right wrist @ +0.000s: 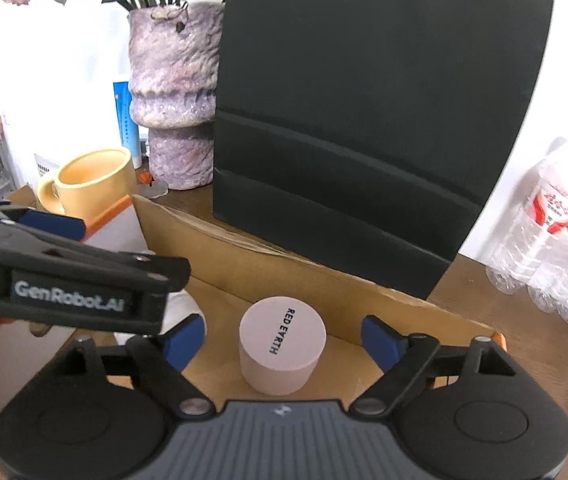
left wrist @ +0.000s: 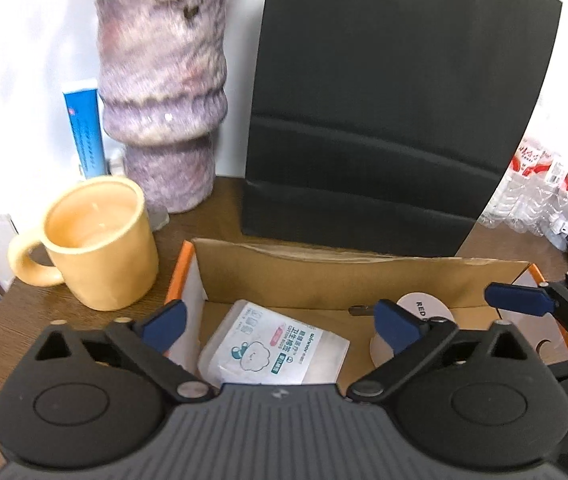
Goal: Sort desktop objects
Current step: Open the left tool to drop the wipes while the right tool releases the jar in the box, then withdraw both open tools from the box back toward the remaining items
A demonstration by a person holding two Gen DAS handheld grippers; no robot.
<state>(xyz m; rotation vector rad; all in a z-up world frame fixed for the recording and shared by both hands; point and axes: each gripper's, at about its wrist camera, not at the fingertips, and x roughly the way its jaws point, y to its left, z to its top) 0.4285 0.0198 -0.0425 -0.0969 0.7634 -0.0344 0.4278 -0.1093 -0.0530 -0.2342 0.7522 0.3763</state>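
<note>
Fingers of left gripper [left wrist: 280, 322] spread wide, nothing held; cotton swab pack [left wrist: 274, 348] lies below, between them, on cardboard box [left wrist: 323, 280] floor. Right gripper [right wrist: 284, 342] fingers also wide apart, clear of pink round jar [right wrist: 282, 344] standing upright in same box. Yellow mug [left wrist: 98, 240] just beside box.

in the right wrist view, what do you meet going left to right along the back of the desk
yellow mug → purple vase → black paper bag → pack of water bottles
</note>
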